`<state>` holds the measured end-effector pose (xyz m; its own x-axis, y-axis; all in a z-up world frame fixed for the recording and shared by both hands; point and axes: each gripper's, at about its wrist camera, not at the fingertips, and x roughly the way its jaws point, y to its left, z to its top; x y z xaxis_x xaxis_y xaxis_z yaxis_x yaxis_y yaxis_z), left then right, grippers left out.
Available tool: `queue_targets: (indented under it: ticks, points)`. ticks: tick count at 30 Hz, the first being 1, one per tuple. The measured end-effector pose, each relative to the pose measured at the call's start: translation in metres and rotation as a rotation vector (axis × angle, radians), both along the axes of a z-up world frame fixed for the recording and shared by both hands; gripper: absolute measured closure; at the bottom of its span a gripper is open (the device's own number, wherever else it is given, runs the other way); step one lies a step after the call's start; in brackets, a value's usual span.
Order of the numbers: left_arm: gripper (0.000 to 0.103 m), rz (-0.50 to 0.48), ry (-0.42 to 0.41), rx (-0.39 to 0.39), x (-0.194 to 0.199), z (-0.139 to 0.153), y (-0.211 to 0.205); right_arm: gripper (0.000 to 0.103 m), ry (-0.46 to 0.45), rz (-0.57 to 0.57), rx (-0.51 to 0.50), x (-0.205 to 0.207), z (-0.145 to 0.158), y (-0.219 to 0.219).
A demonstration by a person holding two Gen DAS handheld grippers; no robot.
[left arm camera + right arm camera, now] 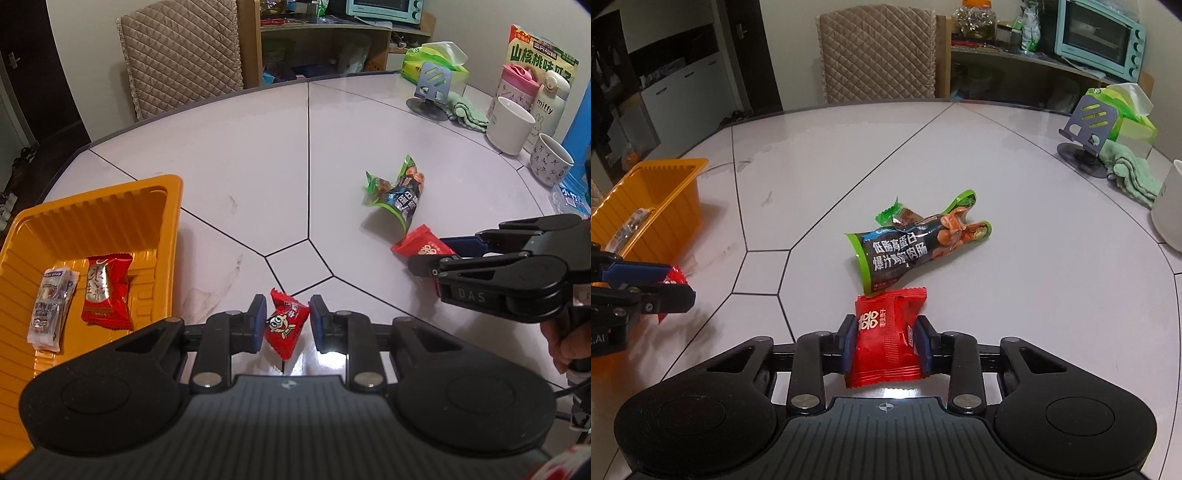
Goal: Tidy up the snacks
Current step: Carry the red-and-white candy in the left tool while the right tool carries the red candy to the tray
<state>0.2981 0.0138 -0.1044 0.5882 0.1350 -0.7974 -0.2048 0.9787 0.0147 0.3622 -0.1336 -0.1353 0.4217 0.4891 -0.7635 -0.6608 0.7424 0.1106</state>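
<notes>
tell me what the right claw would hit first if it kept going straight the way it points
Probably the dark green-edged sausage pack, lying just past the red snack packet the right claw is shut on. Depth is unclear; pointing downward, it might meet the table first.

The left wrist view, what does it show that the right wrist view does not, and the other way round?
Only the left wrist view shows the two packets lying in the orange tray and the mugs. Only the right wrist view shows the print on the red packet. Both show the tray, the green sausage bag and the phone stand.
</notes>
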Motion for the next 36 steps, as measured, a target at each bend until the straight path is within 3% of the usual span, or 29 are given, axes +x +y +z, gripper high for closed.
queue_targets:
  ticks: [11,24,36]
  points:
    - [0.080,-0.020,-0.026,-0.030,-0.016,0.011,-0.006,0.076,0.014,-0.030,0.070,-0.029,0.020,-0.020]
    - [0.080,-0.051,-0.085,-0.111,-0.070,0.046,-0.012,0.076,0.054,-0.112,0.191,-0.085,0.065,-0.047]
    - [0.080,-0.009,-0.120,-0.128,-0.146,0.074,0.020,0.076,0.084,-0.030,0.274,-0.166,0.102,-0.016]
